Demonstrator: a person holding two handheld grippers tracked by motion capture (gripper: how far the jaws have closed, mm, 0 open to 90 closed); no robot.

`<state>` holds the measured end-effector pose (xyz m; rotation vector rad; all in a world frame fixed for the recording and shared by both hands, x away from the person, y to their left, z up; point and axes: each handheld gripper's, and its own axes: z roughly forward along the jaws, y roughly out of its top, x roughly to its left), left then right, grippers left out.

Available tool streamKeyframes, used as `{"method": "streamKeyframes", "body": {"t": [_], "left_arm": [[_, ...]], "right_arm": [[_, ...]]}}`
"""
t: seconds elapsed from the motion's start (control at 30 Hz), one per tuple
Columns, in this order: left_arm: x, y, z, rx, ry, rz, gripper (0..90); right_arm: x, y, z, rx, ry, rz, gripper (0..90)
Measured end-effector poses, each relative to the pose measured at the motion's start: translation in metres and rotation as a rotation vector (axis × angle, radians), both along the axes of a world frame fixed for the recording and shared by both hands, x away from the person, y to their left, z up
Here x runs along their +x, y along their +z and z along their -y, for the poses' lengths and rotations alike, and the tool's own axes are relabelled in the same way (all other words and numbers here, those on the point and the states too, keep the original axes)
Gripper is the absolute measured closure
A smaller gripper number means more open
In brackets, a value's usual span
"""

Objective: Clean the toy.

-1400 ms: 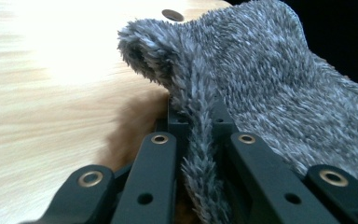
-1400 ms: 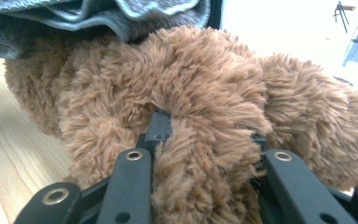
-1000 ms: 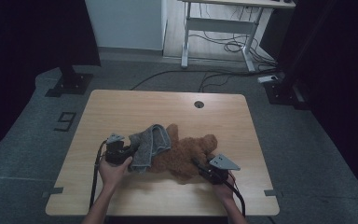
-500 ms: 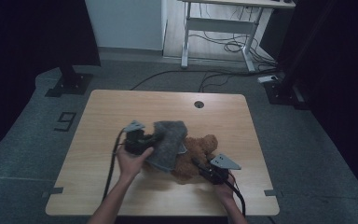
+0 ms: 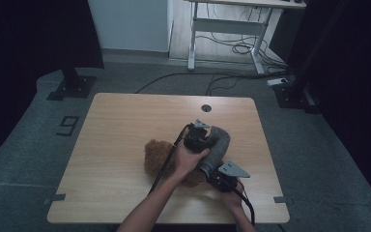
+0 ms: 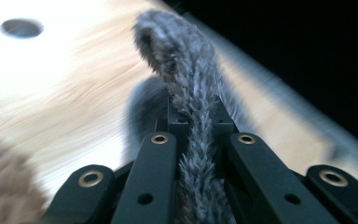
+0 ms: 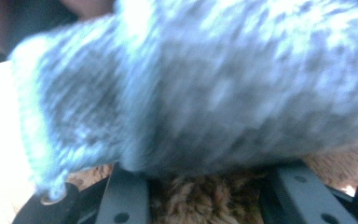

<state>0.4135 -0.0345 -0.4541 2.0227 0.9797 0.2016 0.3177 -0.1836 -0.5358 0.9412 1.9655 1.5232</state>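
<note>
Rig hardware check, my end: two handheld black grippers, bare forearms, no sleeves.

Left gripper (image 5: 199, 140) is a black body with a small grey three-cornered plate on top and a black cable off the back. Right gripper (image 5: 222, 180) has the same grey plate and black cable. In the left gripper view I see matte black jaw links with brass-ringed pivots and small screw holes.

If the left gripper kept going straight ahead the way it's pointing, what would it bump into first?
Probably nothing but bare table. The left gripper is shut on the grey knit cloth, with only wood ahead, though depth is unclear.
</note>
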Motion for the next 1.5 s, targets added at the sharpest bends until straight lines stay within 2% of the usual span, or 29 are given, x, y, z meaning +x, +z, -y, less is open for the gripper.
{"method": "streamKeyframes", "body": {"t": [0.03, 0.13, 0.23, 0.33, 0.43, 0.5, 0.57, 0.67, 0.8, 0.87, 0.97, 1.07, 1.1, 1.13, 1.27, 1.4, 1.5], "left_arm": [[0.001, -0.005, -0.005, 0.011, 0.011, 0.003, 83.9], [0.002, -0.008, -0.024, -0.023, 0.037, -0.009, 83.9], [-0.001, -0.003, -0.034, 0.017, 0.045, 0.023, 84.0], [-0.009, 0.003, -0.046, 0.085, 0.054, 0.078, 84.0], [-0.020, 0.005, -0.068, 0.133, 0.073, 0.136, 83.9], [-0.025, 0.007, -0.085, 0.124, 0.091, 0.139, 83.9], [-0.031, 0.011, -0.113, 0.071, 0.111, 0.141, 84.0], [-0.042, 0.016, -0.143, 0.077, 0.164, 0.176, 84.0], [-0.050, 0.006, -0.188, 0.028, 0.225, 0.137, 83.9], [-0.055, -0.003, -0.206, 0.014, 0.254, 0.118, 83.9], [-0.061, -0.025, -0.229, -0.004, 0.290, 0.057, 83.9], [-0.067, -0.045, -0.234, -0.047, 0.268, -0.016, 83.7], [-0.069, -0.053, -0.231, -0.066, 0.242, -0.045, 83.7], [-0.070, -0.058, -0.226, -0.066, 0.223, -0.054, 83.7], [-0.066, -0.062, -0.213, -0.065, 0.239, -0.044, 84.0], [-0.048, -0.062, -0.209, -0.075, 0.263, -0.046, 84.0], [-0.030, -0.062, -0.208, -0.084, 0.286, -0.045, 84.0]], "right_arm": [[0.000, 0.000, 0.000, -0.002, 0.000, 0.002, 65.1], [0.001, -0.001, -0.001, -0.006, 0.000, 0.006, 65.2], [0.001, 0.000, -0.002, -0.014, -0.009, 0.010, 65.2], [0.001, 0.000, -0.003, -0.015, -0.016, 0.008, 65.2], [0.001, 0.000, -0.002, -0.018, -0.017, 0.013, 65.1], [0.001, 0.000, -0.002, -0.019, -0.017, 0.014, 65.1], [0.001, 0.000, -0.003, -0.019, -0.018, 0.016, 65.1], [0.001, -0.001, -0.002, -0.016, -0.023, 0.013, 65.1], [0.001, -0.002, -0.001, -0.007, -0.028, 0.012, 65.1], [0.001, -0.001, -0.003, -0.010, -0.031, 0.013, 65.1], [0.002, -0.002, -0.002, -0.004, -0.033, 0.010, 65.1], [0.001, -0.002, -0.003, -0.006, -0.037, 0.009, 65.2], [0.001, -0.002, -0.004, -0.006, -0.041, 0.011, 65.2], [0.001, -0.002, -0.005, -0.007, -0.044, 0.014, 65.3], [0.006, 0.001, -0.007, -0.012, -0.049, 0.018, 65.9], [0.018, 0.002, -0.010, -0.008, -0.066, 0.028, 66.6], [0.032, 0.004, -0.013, -0.035, -0.082, 0.036, 66.8]]}}
